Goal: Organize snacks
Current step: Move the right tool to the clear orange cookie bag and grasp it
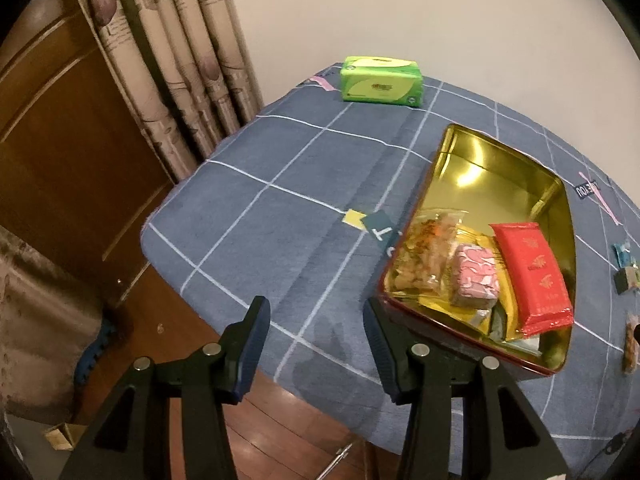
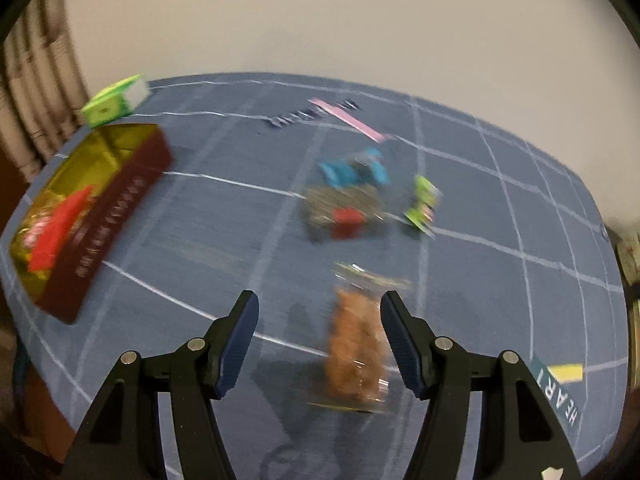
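The surface [image 1: 280, 208] wears a blue cloth with white grid lines. On it lie an open gold tin [image 1: 472, 168], a green tissue pack [image 1: 380, 80], a clear bag of brown snacks [image 2: 356, 344] and several small blurred packets [image 2: 348, 196].

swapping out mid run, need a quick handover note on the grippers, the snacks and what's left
Left gripper: jaws open, empty, beside the tin's near corner.
Right gripper: jaws open, empty, over the table; the clear bag of brown snacks lies under them, not gripped.
Done: the tin holds a red packet, a pink packet, a clear snack bag and yellow packets.
Left: the brown snack bag, plus a blue packet, a dark packet with a red label and a green packet on the tablecloth. View is blurred.
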Tool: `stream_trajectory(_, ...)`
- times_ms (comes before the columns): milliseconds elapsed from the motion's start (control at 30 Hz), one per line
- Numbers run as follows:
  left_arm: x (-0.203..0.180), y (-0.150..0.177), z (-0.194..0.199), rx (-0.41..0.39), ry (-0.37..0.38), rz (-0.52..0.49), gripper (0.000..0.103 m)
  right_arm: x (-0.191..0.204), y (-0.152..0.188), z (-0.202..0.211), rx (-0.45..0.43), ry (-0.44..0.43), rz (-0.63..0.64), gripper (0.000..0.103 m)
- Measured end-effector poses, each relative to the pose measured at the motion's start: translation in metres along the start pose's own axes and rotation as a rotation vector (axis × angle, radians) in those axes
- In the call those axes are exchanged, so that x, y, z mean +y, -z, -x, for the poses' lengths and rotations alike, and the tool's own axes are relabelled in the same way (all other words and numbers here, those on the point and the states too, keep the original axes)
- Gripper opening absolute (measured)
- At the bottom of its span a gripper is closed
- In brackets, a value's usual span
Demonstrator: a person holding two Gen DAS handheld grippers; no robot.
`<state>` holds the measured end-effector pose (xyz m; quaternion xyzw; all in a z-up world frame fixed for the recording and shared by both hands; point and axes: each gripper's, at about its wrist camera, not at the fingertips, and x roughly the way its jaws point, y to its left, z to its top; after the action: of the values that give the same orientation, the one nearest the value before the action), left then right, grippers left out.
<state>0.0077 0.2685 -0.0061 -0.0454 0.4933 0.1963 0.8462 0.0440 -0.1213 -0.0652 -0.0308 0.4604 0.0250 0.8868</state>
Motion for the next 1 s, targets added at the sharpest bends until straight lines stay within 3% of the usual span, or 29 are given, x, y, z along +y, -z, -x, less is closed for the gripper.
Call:
stream_trajectory(433, -0.055, 0.004, 0.027, -0.102, 0.017, -0.143, 0.049, -0.028, 0.018, -0.026, 0.049, -0.048, -0.094, 0.061)
stream_trajectory(667, -0.113, 0.007, 0.038, -0.104, 0.111, -0.202, 0.049, -0.033, 0.020, -0.029, 0.032, -0.072, -0.117, 0.060)
stream_trajectory(1000, -0.212, 0.017, 0.035, -0.072, 0.198, -0.371, 0.049, -0.041, 0.025, -0.026, 0.003, -0.086, -0.120, 0.036)
